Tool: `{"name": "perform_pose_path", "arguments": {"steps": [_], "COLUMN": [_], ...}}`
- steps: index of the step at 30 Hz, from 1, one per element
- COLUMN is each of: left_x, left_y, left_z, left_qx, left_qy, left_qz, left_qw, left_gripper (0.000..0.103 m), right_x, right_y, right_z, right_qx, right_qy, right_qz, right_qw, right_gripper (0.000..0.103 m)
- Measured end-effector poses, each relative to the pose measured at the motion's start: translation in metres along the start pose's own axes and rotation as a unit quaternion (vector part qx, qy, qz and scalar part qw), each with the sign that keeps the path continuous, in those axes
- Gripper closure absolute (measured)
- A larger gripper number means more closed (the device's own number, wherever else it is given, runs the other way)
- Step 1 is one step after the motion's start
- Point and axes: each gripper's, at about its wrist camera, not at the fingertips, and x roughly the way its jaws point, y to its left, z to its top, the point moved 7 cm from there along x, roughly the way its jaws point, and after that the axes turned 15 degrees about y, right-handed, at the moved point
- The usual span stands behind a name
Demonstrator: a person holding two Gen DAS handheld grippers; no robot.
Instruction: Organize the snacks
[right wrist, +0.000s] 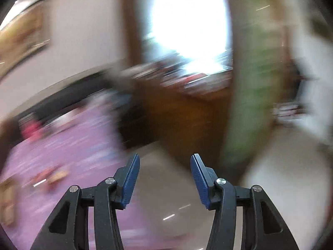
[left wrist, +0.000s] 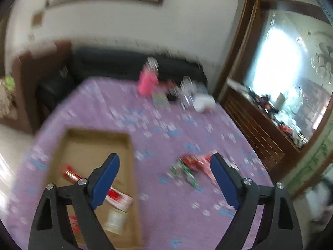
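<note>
**Q:** Status of both grippers?

**Me:** My left gripper [left wrist: 164, 179] has its jaws spread wide with nothing between the pads, hanging over the purple tablecloth [left wrist: 166, 120]. My right gripper [right wrist: 165, 177] is also parted and empty, off the table edge and pointing at the floor and a wooden cabinet; that view is badly smeared.

**Q:** Where are the snacks?

**Me:** Cardboard box [left wrist: 133, 166] lies open at lower left of the left view. Inside it are a red-and-white packet [left wrist: 116, 195], a pale round item [left wrist: 116, 220] I cannot identify, and something red lower down, mostly hidden by the finger. Loose red and green wrappers [left wrist: 191, 166] lie on the cloth, just right of the box and ahead of my right-hand pad. Clutter at the far edge, including a pink bottle [left wrist: 146, 81], looks unrelated.

**Q:** Next step, as you judge it?

**Me:** Probably fetch the loose wrappers. Note to self: slow down, since blur hides the edges. Straddle one packet, come in low so the pads catch the wrapper rather than the cloth, and close gently; thin film should crumple or slip.
</note>
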Motion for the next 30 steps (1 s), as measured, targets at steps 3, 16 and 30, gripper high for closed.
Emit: {"name": "perform_pose_path", "arguments": {"steps": [3, 16, 30], "left_x": [0.047, 0.153, 0.229], "left_y": [-0.009, -0.027, -0.073], "left_z": [-0.010, -0.021, -0.029], "left_qx": [-0.033, -0.074, 0.068], "left_qy": [0.065, 0.161, 0.174], "left_qz": [-0.044, -0.078, 0.054], "left_qw": [0.9964, 0.9811, 0.9808], "left_gripper": [0.015, 0.029, 0.084], "right_x": [0.095, 0.261, 0.278], "right_y": [0.090, 0.228, 0.253], "right_z": [-0.011, -0.015, -0.024], "right_qx": [-0.027, -0.039, -0.078], "right_qy": [0.082, 0.181, 0.160], "right_qz": [0.119, 0.168, 0.175], "right_qw": [0.989, 0.968, 0.968], "right_gripper": [0.049, 0.044, 0.068]}}
